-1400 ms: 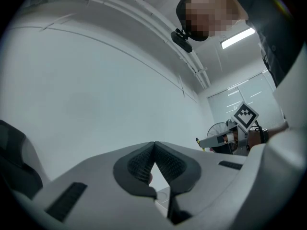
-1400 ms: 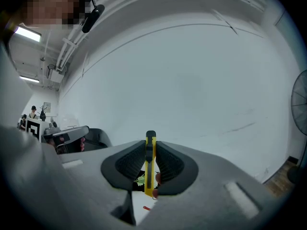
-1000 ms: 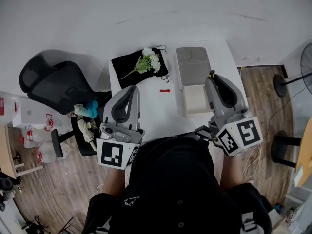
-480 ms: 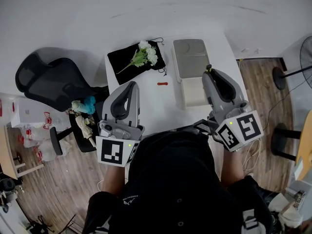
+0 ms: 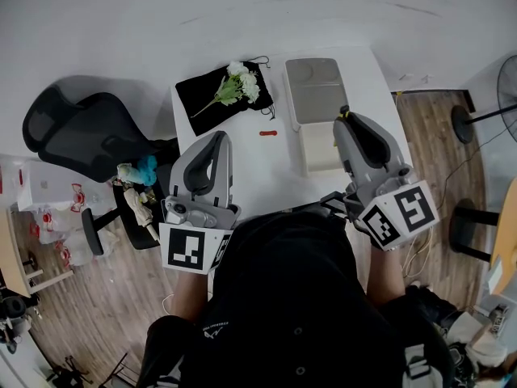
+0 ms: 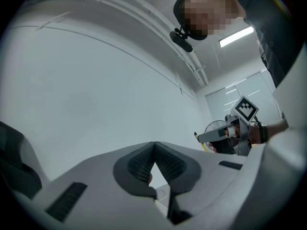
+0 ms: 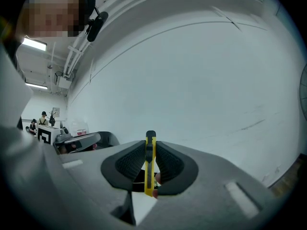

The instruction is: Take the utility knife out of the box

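A yellow utility knife (image 7: pixel 150 163) stands upright between the pads of my right gripper (image 7: pixel 150 145), which is shut on it. From the head view only the knife's yellow tip (image 5: pixel 347 114) shows at that gripper's (image 5: pixel 346 121) front, above the open white box (image 5: pixel 317 150). The box's grey lid (image 5: pixel 315 87) lies just beyond it. My left gripper (image 5: pixel 216 138) hangs over the table's near left part, away from the box. Its jaws (image 6: pixel 154 145) are shut, tips touching, with nothing between them.
A black cloth (image 5: pixel 202 95) with white flowers (image 5: pixel 241 83) lies on the white table (image 5: pixel 266 176) at the far left. A small red thing (image 5: pixel 268 133) lies beside it. A black office chair (image 5: pixel 77 132) stands left of the table, and a fan base (image 5: pixel 468 124) on the floor at the right.
Both grippers stay almost where they were, the right still holding the knife over the box. Only the head camera's view has shifted slightly.
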{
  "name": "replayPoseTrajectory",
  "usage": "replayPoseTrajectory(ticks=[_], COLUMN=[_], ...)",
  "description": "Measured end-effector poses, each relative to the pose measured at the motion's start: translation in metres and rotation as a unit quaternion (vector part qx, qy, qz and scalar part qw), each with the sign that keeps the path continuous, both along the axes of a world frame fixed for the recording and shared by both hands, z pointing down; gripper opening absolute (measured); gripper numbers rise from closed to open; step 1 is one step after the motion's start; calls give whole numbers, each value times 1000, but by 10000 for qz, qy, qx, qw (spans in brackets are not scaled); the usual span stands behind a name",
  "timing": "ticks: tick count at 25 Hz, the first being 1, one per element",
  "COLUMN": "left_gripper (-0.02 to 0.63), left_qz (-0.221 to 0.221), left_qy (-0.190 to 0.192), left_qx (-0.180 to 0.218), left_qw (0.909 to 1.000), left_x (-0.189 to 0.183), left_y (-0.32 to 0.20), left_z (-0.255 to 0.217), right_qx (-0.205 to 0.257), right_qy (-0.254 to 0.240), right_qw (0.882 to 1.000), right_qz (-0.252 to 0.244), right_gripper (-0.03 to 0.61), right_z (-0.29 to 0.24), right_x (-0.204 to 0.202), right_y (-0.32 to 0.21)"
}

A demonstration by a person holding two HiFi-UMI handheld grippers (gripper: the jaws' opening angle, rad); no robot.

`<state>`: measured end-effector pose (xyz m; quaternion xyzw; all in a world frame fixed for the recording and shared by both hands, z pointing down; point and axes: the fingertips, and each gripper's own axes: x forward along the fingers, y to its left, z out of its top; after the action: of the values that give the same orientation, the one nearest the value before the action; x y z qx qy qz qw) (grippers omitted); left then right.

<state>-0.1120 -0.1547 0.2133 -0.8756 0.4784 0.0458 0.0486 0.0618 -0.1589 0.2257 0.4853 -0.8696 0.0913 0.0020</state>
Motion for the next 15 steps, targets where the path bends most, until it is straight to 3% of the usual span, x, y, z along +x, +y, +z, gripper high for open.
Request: replayPoseTrajectory(ticks=[15], left_gripper=[5], left_qz=[75], left_qy=[4], left_qx=[-41], left_qw=[10000], left_x=[2], left_y=[0], left_z=[5], right_qx=[-18], right_qy=[126], right_qw=[9999], right_qz=[-39], right_gripper=[71], right_z=[6], right_x=[-7], right_y=[1])
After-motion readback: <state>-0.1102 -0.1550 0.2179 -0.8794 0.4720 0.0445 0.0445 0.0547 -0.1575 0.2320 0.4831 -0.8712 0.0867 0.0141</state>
